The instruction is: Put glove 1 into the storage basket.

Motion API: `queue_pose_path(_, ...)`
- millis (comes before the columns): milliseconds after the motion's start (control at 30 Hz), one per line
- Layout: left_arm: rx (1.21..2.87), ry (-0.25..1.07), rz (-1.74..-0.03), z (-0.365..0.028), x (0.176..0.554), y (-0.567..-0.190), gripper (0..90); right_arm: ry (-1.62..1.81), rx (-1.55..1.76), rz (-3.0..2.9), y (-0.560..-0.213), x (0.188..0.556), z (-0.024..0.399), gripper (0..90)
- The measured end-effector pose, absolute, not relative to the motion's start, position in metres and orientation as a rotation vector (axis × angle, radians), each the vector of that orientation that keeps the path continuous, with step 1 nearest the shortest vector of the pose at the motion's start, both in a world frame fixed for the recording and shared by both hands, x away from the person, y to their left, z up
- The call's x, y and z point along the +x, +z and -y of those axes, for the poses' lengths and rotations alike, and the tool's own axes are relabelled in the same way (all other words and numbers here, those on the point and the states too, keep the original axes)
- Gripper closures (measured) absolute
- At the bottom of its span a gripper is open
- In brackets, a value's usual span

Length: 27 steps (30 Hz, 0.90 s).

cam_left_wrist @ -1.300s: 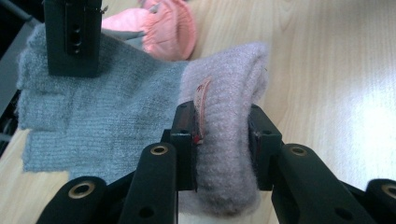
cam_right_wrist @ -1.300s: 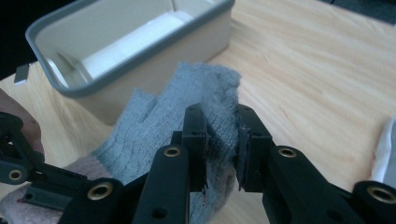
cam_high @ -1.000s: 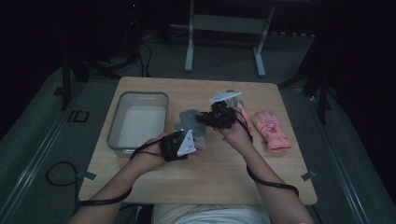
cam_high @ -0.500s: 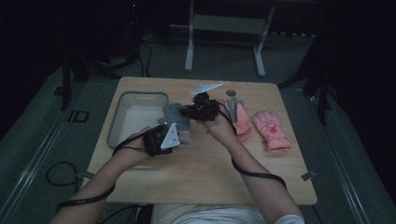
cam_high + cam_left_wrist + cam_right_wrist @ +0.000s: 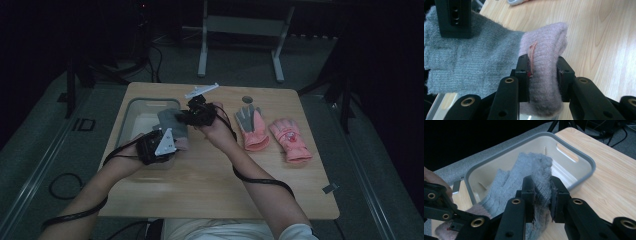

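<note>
Both grippers hold one knitted glove (image 5: 172, 127), grey in the hand part with a pale pink cuff, lifted off the table (image 5: 210, 195).

Left gripper (image 5: 170, 145): sits left of centre in the high view, grey three-cornered plate facing up. In the left gripper view its jaws are clamped on the pink cuff (image 5: 544, 75); the knit bulges out above and below the pads. A small red-edged tag stands out of the cuff against the left-hand pad. The grey part spreads to the upper left of that frame, where a jaw of the other gripper shows at the top left corner.

Right gripper (image 5: 186, 116): just above and right of the left one in the high view, centre of the frame. In the right gripper view its jaws are closed on the grey end of the glove (image 5: 541, 192), with fabric bunched between the pads.

Glove position: over the right edge of the grey-rimmed bin (image 5: 131, 107), which lies at the upper left of the table. In the right gripper view the bin (image 5: 584, 162) sits directly behind the held fabric; its inside is pale, with a slot handle in the far wall.

Other items: two pink gloves on the table, right of centre. One (image 5: 250, 130) lies with its grey palm up; the other (image 5: 291, 141) lies just to its right, apart from it.
</note>
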<state>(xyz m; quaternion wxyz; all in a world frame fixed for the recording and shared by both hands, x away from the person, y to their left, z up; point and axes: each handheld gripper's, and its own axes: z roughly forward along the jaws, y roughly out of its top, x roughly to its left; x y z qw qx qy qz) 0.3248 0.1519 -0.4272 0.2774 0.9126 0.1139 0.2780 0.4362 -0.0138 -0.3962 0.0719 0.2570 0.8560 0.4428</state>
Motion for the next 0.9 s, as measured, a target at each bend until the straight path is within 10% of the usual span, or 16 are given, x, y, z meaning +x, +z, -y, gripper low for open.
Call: queue_pose_path(900,2.601,0.564,-0.268,-0.221,0.387,-0.465,69.0,1.246,0.886,-2.599,-0.448,0.483,-0.055,76.1)
